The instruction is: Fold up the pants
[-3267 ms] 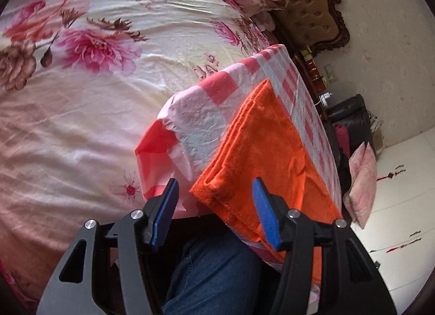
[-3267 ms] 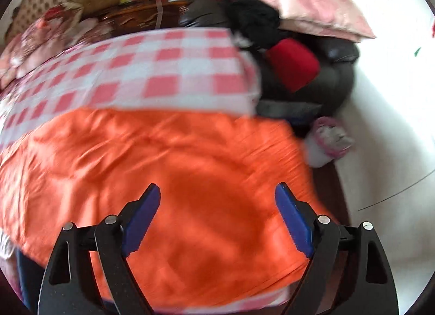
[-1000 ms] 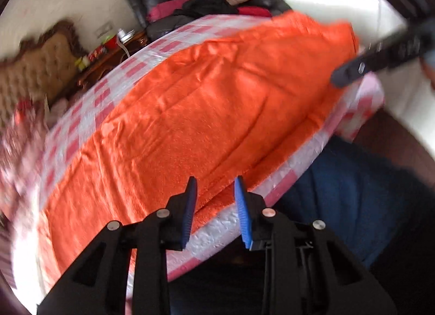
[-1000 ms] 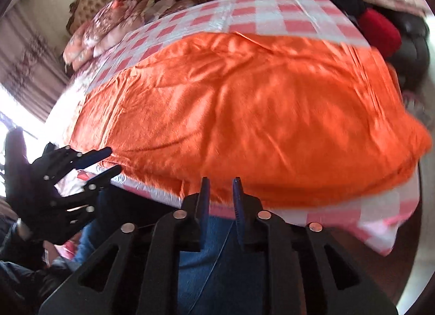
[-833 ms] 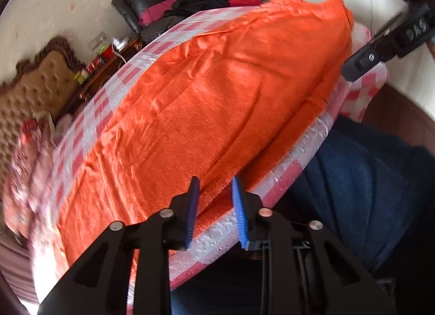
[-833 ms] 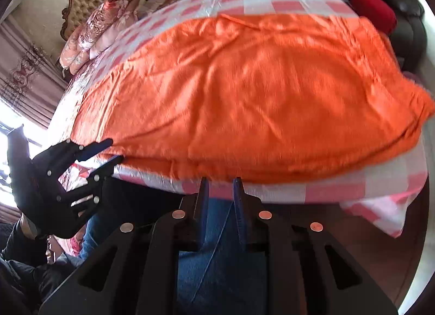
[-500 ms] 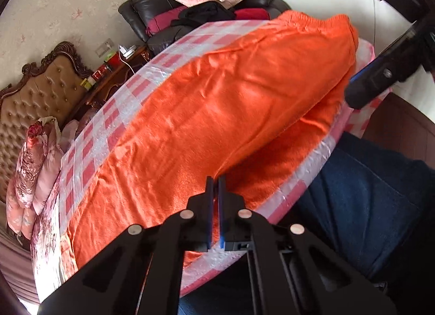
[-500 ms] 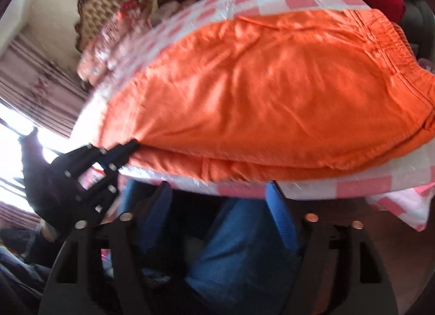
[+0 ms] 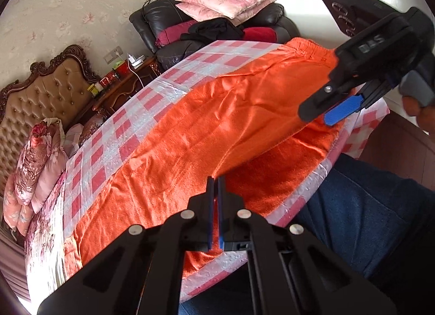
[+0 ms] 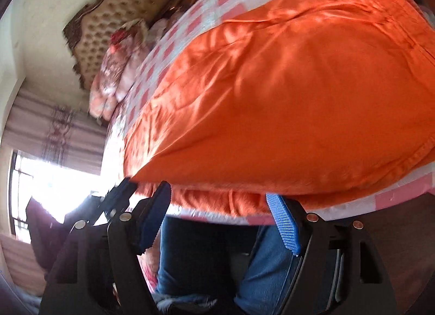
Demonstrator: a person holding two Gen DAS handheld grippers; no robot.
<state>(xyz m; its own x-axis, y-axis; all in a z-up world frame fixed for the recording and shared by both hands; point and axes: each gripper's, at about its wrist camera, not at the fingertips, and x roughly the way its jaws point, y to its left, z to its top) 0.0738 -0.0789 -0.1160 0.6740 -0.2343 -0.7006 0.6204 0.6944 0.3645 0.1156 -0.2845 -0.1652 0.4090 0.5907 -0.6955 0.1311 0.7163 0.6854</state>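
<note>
Left gripper pinching orange pants, right view blurred

Orange pants, pink-checked cloth

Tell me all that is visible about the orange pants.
The orange pants are bright, soft-looking cloth, spread lengthwise over the pink checked cover, with the gathered waistband at the far end. The top layer is raised off the lower one along the near edge. The left gripper, shut, pinches that edge; the right gripper is open.
</note>
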